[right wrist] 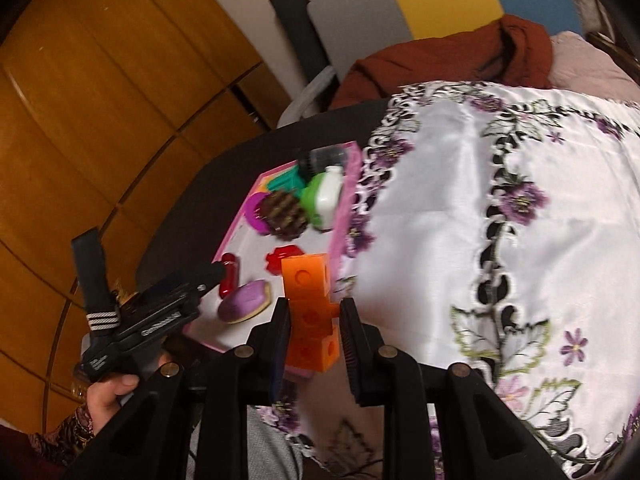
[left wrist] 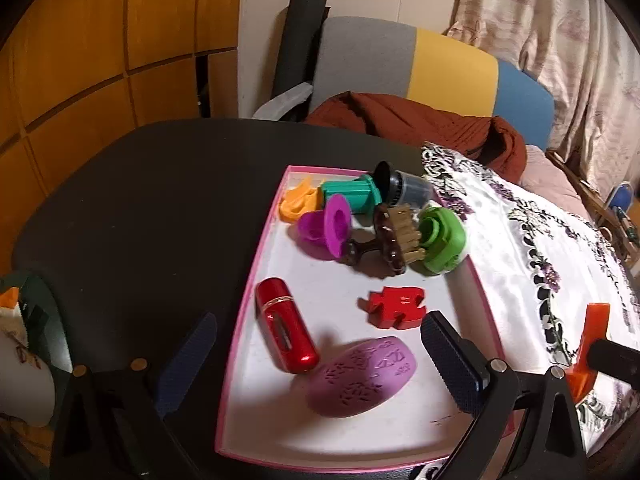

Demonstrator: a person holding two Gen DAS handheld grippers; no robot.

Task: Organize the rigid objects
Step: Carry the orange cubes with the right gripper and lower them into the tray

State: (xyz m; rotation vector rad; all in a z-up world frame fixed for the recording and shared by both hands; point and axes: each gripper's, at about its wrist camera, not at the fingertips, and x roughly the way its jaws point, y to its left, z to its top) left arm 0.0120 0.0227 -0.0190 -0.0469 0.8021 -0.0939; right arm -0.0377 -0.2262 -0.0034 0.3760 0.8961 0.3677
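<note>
A pink-rimmed tray [left wrist: 256, 276] is set on a dark table [left wrist: 152, 200], beside a floral cloth [right wrist: 460, 220]. Wooden panelling [left wrist: 100, 40] is seen behind. The left gripper [left wrist: 316, 364] is spread wide with nothing held; an orange block [right wrist: 310, 312] is clamped by the right gripper [right wrist: 314, 332].

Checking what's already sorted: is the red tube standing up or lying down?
Lying down. The red tube rests on its side on the pink tray's white floor, beside the purple oval.

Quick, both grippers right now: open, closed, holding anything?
Left gripper: open wide, holding nothing, above the pink tray.
Right gripper: shut on the orange block piece.
</note>
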